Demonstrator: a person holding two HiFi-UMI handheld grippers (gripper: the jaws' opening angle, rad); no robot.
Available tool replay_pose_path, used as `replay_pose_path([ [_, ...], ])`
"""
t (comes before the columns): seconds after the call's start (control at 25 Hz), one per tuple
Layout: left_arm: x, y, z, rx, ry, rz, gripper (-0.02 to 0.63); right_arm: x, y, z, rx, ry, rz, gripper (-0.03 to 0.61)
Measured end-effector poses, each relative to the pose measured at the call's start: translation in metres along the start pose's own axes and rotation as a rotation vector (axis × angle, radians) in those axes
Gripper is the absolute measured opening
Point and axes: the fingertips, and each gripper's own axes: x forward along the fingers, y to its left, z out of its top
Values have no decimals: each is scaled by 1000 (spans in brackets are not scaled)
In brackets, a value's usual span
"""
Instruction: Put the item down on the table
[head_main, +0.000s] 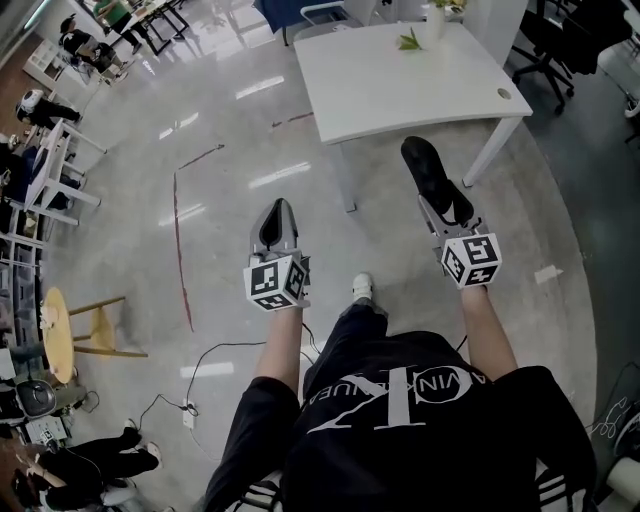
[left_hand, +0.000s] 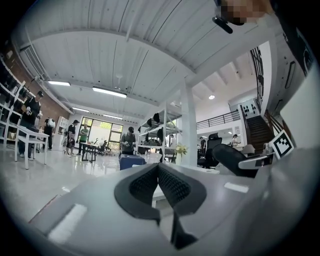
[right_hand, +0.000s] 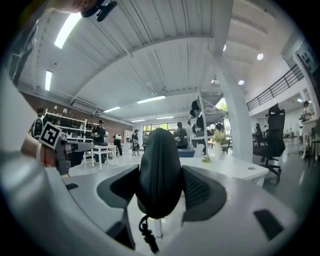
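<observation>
- My right tongs (right_hand: 161, 186) are clamped on a black zip pouch (right_hand: 159, 170). The ribbed pads press it on both sides, so the jaws only sit as far apart as the pouch is thick.
- In the right gripper view the pouch stands on edge between the jaws, with its zipper line facing the camera. The zip pull (right_hand: 145, 234) dangles underneath.
- From the head view the pouch (head_main: 430, 170) sticks out past the tips of the right tongs (head_main: 447, 212). It's up in the air and touches nothing but the pads.
- It's not on the white table (head_main: 400, 85). Its far end sits just short of the table's near edge, over the shiny floor (head_main: 200, 200).
- My left tongs (left_hand: 159, 169) are closed with nothing in them. The two pads meet at the tip and there's no gap there.
- In the head view the left tongs (head_main: 278, 207) hang over bare floor, well off to the left of the table and apart from the right ones.
- Both marker cubes show up near my hands, the left one (head_main: 275, 282) and the right one (head_main: 470, 260).
- On the table there's a little vase with a plant (head_main: 432, 20) at the far edge. It's well apart from the pouch.
</observation>
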Motion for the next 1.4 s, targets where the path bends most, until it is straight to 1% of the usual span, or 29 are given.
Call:
replay_pose_path([
  [0.32,69,24,-3,-4,33,-12,11,59,-26,-3,17,40,-15,272],
  [0.56,122,38,-5,0,45,-51,11,101,-44,-1,26,57,-41,272],
  [0.8,178,59,-12,-6,60,-73,11,149,-60,-3,32,77,-59,272],
  [1.0,206,72,-22,-2,76,-106,11,178,-62,-9,41,98,-64,272],
  [1.24,229,73,-34,3,103,-143,11,199,-70,-17,42,139,-62,272],
  [1.4,245,75,-43,-7,122,-146,11,216,-77,-22,45,165,-56,272],
])
